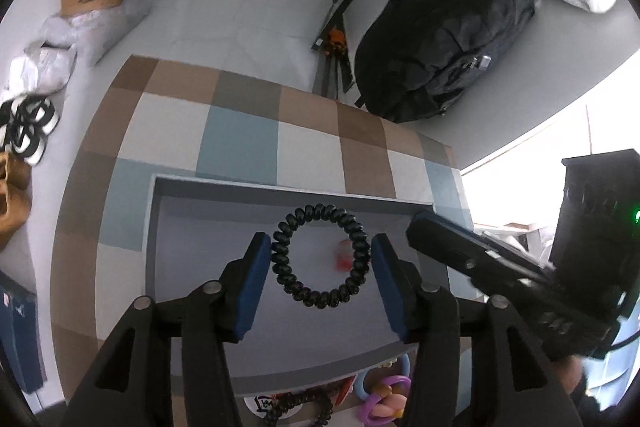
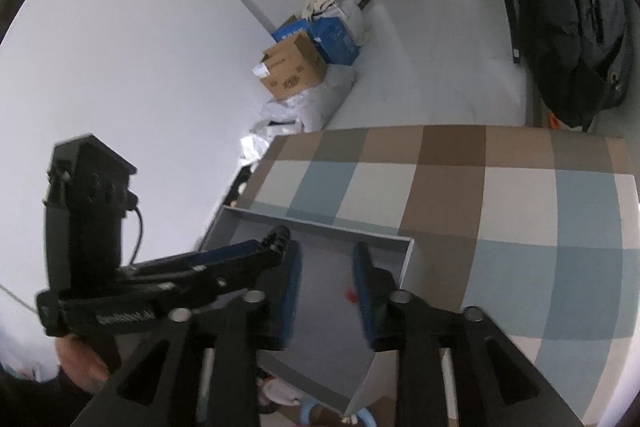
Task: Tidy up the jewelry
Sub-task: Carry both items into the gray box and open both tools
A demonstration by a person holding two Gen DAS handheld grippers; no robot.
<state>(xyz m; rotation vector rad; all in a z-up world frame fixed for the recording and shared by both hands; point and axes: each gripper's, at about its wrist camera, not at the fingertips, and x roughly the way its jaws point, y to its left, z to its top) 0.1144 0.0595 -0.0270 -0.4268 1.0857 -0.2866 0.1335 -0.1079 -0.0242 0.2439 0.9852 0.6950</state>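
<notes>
Looking down my left gripper (image 1: 322,251), I see its blue pads spread apart around a black spiral hair tie (image 1: 320,257); the left pad looks to touch the coil, the right pad stands just clear, so nothing is squeezed. The tie lies over the floor of a shallow grey tray (image 1: 192,227), near the tray's far wall, on a checked table (image 1: 240,139). A small red piece (image 1: 344,255) lies in the tray just inside the ring. By the tray's near edge sit another black coil (image 1: 300,407) and pastel rings (image 1: 386,399). My right gripper (image 2: 326,267) hovers over the same tray, pads parted, nothing between them.
</notes>
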